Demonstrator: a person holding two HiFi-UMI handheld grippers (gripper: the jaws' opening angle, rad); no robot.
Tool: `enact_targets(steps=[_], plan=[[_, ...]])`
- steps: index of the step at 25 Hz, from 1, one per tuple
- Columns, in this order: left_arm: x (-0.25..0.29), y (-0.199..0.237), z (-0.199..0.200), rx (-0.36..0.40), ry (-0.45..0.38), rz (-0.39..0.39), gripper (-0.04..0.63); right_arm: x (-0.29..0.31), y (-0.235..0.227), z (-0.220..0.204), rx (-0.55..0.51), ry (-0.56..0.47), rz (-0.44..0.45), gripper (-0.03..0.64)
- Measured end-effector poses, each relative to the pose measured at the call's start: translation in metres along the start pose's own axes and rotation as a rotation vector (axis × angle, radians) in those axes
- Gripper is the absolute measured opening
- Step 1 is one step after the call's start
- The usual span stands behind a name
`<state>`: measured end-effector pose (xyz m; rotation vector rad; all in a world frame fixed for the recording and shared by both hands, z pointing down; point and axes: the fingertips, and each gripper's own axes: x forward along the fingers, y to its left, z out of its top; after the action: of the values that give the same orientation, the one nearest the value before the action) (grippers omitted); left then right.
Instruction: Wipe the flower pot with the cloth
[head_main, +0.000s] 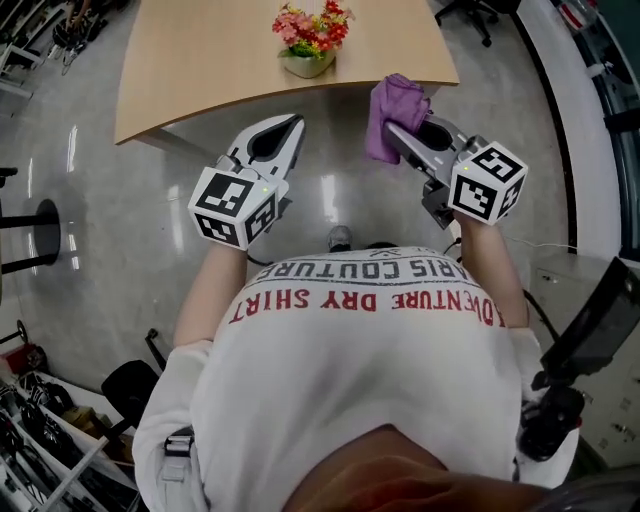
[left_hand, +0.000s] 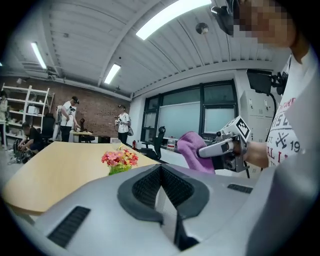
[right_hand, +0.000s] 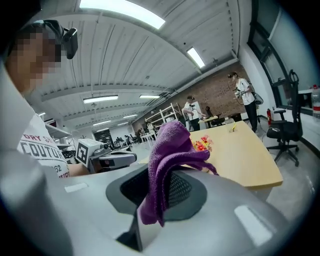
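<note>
Nearest is the person's white shirt. Its red print, seen upside down in the head view, reads "DRY SHIRT", "COUTURE" and "ADVENTURE".

Just beyond it, each hand carries a cube with black-and-white square markers, one on the left and one on the right. The left gripper has its two jaws pressed together with nothing between them. The left gripper view shows their dark ribbed pads meeting at the tip. The right gripper is closed on the purple cloth. The cloth bunches up above the jaws and hangs down between them in the right gripper view. Both grippers are over glossy grey floor, near the table's near edge, and a shoe tip shows below them.

Farther on is the light wooden table, its top bare but for the flower pot. The pale pot stands near the near edge with red, pink and yellow flowers in it. It sits between the two grippers' lines and is well apart from both. In the right gripper view the cloth covers part of it.

To the right a black office chair stands beside the table. Far off are standing people, shelves and a brick wall.
</note>
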<state>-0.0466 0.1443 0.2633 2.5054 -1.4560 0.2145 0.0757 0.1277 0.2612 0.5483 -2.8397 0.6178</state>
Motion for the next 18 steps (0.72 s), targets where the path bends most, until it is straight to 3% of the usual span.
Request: enact_targets(steps=[5,8,12,16,18], plan=[[0.041,0.071,-0.003,0.009,0.026,0.071,0.011,0.032,-0.045,0.015,0.039,-0.005,-0.02,0.048],[0.051,0.085,-0.018,0.054,0.075,0.085,0.067,0.031,-0.049,0.011,0.05,-0.01,-0.029,0.048],[0.075,0.113,-0.047,0.076,0.155,0.093,0.183,0.04,-0.067,0.006,0.073,0.003,-0.038,0.048],[0.134,0.168,-0.088,0.016,0.255,0.054,0.318,0.074,-0.126,0.004,0.127,0.034,-0.053,0.048],[0.149,0.18,-0.096,0.05,0.289,0.028,0.371,0.08,-0.137,0.003,0.143,0.047,-0.061,0.048]])
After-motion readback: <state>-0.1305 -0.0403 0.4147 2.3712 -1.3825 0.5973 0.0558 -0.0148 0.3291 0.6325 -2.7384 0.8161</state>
